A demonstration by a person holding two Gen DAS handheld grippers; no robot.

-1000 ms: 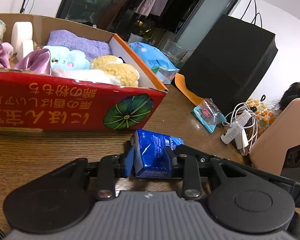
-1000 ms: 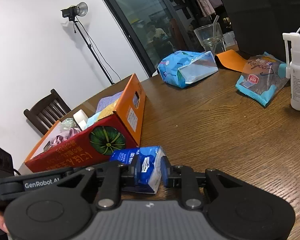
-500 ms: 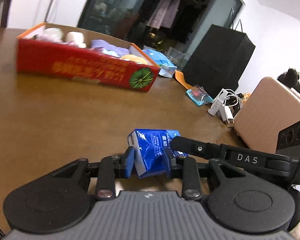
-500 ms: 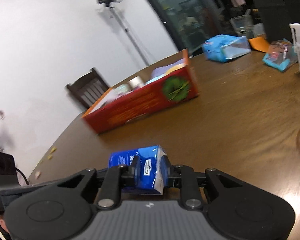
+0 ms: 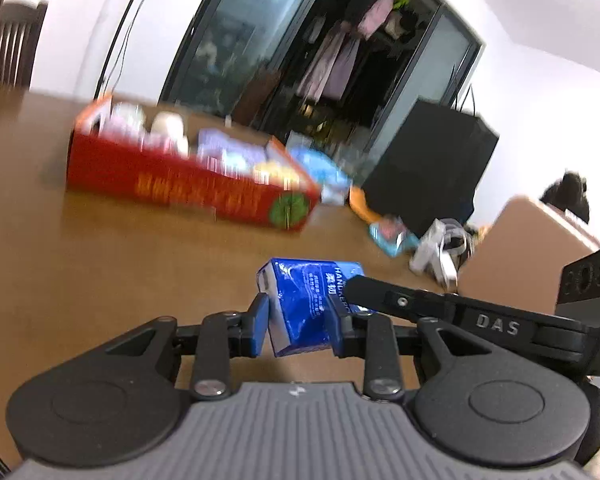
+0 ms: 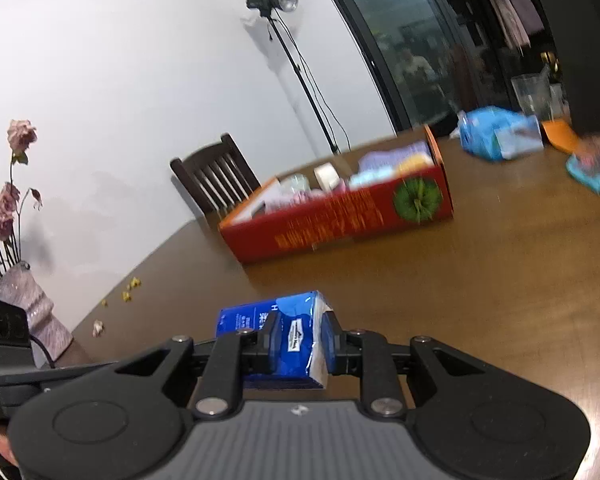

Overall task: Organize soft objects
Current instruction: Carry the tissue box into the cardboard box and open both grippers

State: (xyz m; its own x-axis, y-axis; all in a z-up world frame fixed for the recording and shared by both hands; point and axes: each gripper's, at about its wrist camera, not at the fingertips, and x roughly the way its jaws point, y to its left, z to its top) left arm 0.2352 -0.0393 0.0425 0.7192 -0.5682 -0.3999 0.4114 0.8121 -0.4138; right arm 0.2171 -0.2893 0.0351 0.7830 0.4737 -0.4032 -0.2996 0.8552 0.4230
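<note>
Wooden table (image 5: 80, 272); blurred red box (image 5: 188, 186) contents indistinct.

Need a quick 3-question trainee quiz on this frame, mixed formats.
1. True or false: both grippers are shut on the blue tissue pack.
2. The red box is: A) empty B) holding soft items C) closed with a lid.
3. Fill in: the vase of pink flowers shows in the ___ wrist view.

Key: 1 true: the left gripper and right gripper each clamp it. 2 B. 3 right.
</note>
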